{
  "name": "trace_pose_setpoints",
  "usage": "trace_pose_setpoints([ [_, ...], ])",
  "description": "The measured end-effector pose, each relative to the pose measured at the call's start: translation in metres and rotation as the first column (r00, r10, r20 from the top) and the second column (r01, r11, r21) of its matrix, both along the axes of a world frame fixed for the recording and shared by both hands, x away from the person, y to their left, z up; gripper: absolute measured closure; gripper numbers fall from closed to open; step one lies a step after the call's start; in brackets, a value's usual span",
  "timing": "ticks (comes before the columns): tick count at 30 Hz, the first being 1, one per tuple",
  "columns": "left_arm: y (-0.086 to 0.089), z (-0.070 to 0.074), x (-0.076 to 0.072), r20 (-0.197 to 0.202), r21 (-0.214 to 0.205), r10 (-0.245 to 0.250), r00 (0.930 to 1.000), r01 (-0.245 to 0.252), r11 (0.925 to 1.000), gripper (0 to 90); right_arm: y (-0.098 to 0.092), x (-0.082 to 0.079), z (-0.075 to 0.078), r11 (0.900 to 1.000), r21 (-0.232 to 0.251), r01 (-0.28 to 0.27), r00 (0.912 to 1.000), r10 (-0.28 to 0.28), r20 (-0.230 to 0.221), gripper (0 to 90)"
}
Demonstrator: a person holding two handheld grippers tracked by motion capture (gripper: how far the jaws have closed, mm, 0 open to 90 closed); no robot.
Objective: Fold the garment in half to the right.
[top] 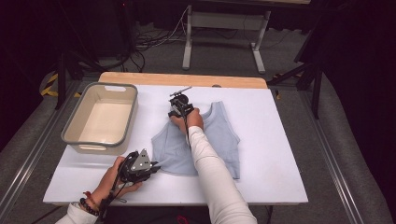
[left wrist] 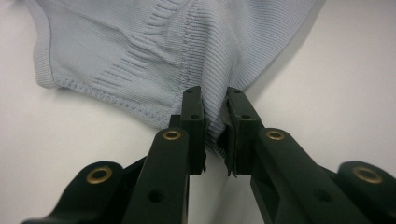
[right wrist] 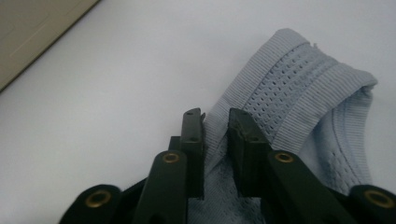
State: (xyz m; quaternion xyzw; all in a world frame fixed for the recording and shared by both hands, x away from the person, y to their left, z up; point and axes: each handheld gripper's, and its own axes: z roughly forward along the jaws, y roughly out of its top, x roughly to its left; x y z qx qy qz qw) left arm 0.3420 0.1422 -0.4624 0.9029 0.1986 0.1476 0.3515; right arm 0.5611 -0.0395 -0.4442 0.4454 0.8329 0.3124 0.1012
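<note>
Pale blue ribbed top [top: 212, 140], mid-table, beside the bin [top: 100, 116]. My left gripper [left wrist: 215, 119] pinches its hem corner; my right gripper [right wrist: 215, 135] clamps a strap. My forearm hides its middle.

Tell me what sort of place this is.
Probably a lab or studio recording bench: a white-topped table on dark carpet, tangled black cables behind it, and a grey metal stand beyond.
</note>
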Motion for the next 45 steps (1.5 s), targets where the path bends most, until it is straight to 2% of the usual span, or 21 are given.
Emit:
trace_pose_setpoints([
  [1, 0.0, 0.0, 0.0, 0.0, 0.0, 0.0, 1.0, 0.0, 1.0, 80.8, 0.0, 0.0, 0.0, 1.0, 0.0, 0.0, 1.0, 0.0, 0.0, 78.2],
  [3, 0.002, 0.0, 0.001, -0.003, -0.005, -0.008, 1.0, 0.008, 1.0, 81.0, -0.001, 0.002, 0.001, 0.9999, 0.009, -0.008, 0.9998, 0.008, -0.016, 84.1],
  [7, 0.004, 0.002, 0.002, -0.001, 0.004, -0.015, 0.9999, 0.015, 0.9999, 82.3, 0.002, 0.001, 0.002, 0.9997, -0.006, -0.024, 0.9997, 0.024, -0.005, 86.0],
  [12, 0.008, 0.004, 0.001, 0.005, 0.02, -0.014, 0.9999, 0.014, 0.9997, 83.3, 0.004, -0.002, 0.004, 0.9995, 0.011, -0.028, 0.9994, 0.028, 0.02, 86.7],
  [14, 0.013, 0.005, -0.001, 0.023, 0.047, -0.02, 0.9995, 0.019, 0.9987, 83.5, 0.008, -0.004, 0.009, 0.9982, 0.018, -0.057, 0.9975, 0.056, 0.044, 86.7],
  [18, 0.018, 0.005, -0.002, 0.019, 0.04, -0.014, 0.9997, 0.014, 0.9991, 83.6, 0.011, -0.007, 0.013, 0.9974, -0.002, -0.072, 0.9954, 0.072, 0.063, 86.0],
  [19, 0.018, 0.005, -0.004, 0.019, 0.027, -0.006, 0.9998, 0.006, 0.9996, 83.5, 0.012, -0.007, 0.013, 0.9978, -0.006, -0.066, 0.9955, 0.066, 0.068, 84.6],
  [21, 0.018, 0.005, -0.004, 0.021, 0.025, -0.014, 0.9997, 0.013, 0.9996, 83.5, 0.015, -0.007, 0.011, 0.997, -0.027, -0.073, 0.9948, 0.075, 0.07, 78.5],
  [22, 0.018, 0.005, -0.004, 0.021, 0.025, -0.014, 0.9997, 0.013, 0.9996, 83.4, 0.015, -0.007, 0.011, 0.997, -0.027, -0.073, 0.9948, 0.075, 0.07, 78.5],
  [23, 0.017, 0.005, -0.005, 0.018, 0.018, -0.014, 0.9997, 0.014, 0.9997, 83.4, 0.016, -0.007, 0.009, 0.9971, -0.04, -0.064, 0.9947, 0.067, 0.078, 71.0],
  [26, 0.018, 0.005, -0.006, 0.013, -0.009, -0.016, 0.9998, 0.016, 0.9998, 83.1, 0.019, -0.007, 0.006, 0.9987, -0.024, -0.044, 0.9945, 0.047, 0.094, 61.2],
  [28, 0.018, 0.005, -0.005, 0.006, -0.031, -0.016, 0.9998, 0.017, 0.9994, 83.1, 0.02, -0.007, 0.004, 0.999, -0.017, -0.042, 0.9951, 0.044, 0.088, 60.3],
  [30, 0.019, 0.005, -0.004, 0.004, -0.036, -0.015, 0.9999, 0.015, 0.9992, 83.1, 0.02, -0.005, 0.001, 0.999, -0.033, -0.032, 0.9957, 0.035, 0.085, 56.8],
  [34, 0.018, 0.004, -0.004, 0.003, -0.037, -0.022, 0.9998, 0.022, 0.9991, 83.1, 0.018, -0.003, -0.004, 0.9995, -0.026, -0.019, 0.9963, 0.021, 0.083, 62.2],
  [41, 0.016, 0.004, -0.003, 0.008, -0.029, -0.018, 0.9998, 0.019, 0.9994, 83.1, 0.023, -0.003, -0.004, 0.9947, -0.099, -0.025, 0.9931, 0.036, 0.112, 76.5],
  [43, 0.017, 0.004, -0.002, -0.004, -0.039, -0.012, 0.9999, 0.012, 0.9992, 83.3, 0.024, -0.002, -0.003, 0.9916, -0.125, -0.031, 0.9923, 0.046, 0.115, 82.1],
  [45, 0.018, 0.004, 0.0, -0.003, -0.038, -0.013, 0.9999, 0.012, 0.9992, 83.7, 0.023, -0.001, -0.002, 0.9915, -0.126, -0.032, 0.9925, 0.046, 0.113, 83.9],
])
